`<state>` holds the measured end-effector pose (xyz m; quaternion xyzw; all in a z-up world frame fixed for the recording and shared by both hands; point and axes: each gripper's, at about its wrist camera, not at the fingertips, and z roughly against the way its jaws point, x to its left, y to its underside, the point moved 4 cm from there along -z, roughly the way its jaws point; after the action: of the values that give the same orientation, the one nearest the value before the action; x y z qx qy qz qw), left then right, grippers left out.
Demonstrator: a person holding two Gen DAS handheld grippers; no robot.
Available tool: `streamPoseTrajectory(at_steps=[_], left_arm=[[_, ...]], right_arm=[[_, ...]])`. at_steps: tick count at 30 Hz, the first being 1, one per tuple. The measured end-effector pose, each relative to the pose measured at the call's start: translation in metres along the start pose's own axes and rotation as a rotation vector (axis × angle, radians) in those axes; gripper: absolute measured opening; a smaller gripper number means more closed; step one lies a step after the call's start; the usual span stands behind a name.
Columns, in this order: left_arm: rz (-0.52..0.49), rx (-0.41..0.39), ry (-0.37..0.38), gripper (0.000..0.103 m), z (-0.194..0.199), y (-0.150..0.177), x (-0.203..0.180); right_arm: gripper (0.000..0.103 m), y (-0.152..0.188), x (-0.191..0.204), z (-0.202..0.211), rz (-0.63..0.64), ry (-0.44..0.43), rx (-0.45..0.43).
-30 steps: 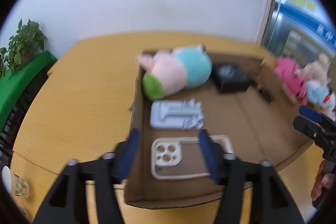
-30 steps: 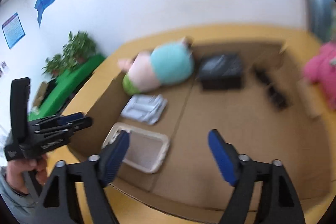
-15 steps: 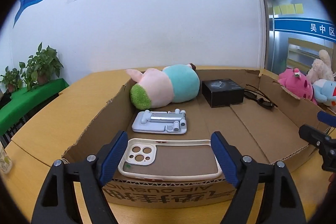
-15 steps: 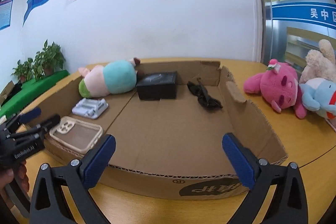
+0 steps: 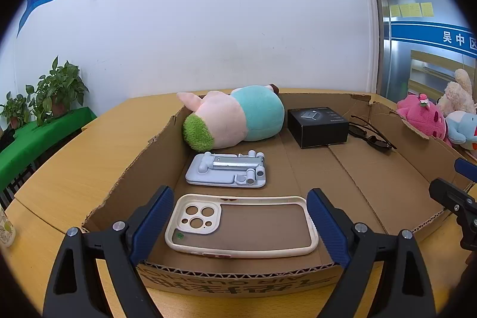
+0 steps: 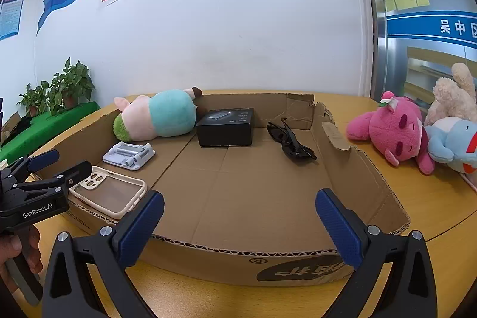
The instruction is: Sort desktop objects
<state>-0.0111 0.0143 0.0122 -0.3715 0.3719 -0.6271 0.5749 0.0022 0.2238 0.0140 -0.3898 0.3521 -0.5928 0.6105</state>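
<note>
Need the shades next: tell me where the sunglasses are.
The sunglasses lie folded on the cardboard tray's floor near its far right corner, just right of the black box, in both views.

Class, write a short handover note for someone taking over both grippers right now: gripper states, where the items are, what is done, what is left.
Left gripper: jaws opening, empty, poised over the near edge of the cardboard tray in line with the phone case.
Right gripper: open, empty, at the tray's near edge.
In the tray: phone case nearest, phone stand behind it, plush pig, black box, sunglasses.
Outside, on the table: pink plush with other plush toys.
Done: nothing held; how far sorting has got is unclear.
Left: probably pick the phone case first.
</note>
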Motion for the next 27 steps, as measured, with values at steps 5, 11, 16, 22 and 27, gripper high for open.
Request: streamPoseTrajectory(at_steps=[5, 11, 16, 22, 27], left_arm=[[0.001, 0.001, -0.001, 0.091, 0.0005, 0.0, 0.0005], [0.001, 0.003, 0.0, 0.091, -0.0015, -0.0004, 0.0011], [0.001, 0.003, 0.0, 0.091, -0.0018, -0.0003, 0.0012], [0.001, 0.003, 0.0, 0.091, -0.0016, -0.0001, 0.0011], [0.001, 0.003, 0.0, 0.091, -0.0014, -0.0001, 0.001]], right_arm=[[0.103, 0.0, 0.0001, 0.0001, 0.0, 0.001, -0.001], [0.103, 0.0001, 0.0001, -0.0001, 0.0, 0.0, 0.0], [0.103, 0.0001, 0.0, -0.0001, 0.0, 0.0, 0.0], [0.103, 0.0002, 0.0001, -0.0002, 0.0, 0.001, 0.0], [0.103, 0.0001, 0.0, -0.0002, 0.0, 0.0, 0.0]])
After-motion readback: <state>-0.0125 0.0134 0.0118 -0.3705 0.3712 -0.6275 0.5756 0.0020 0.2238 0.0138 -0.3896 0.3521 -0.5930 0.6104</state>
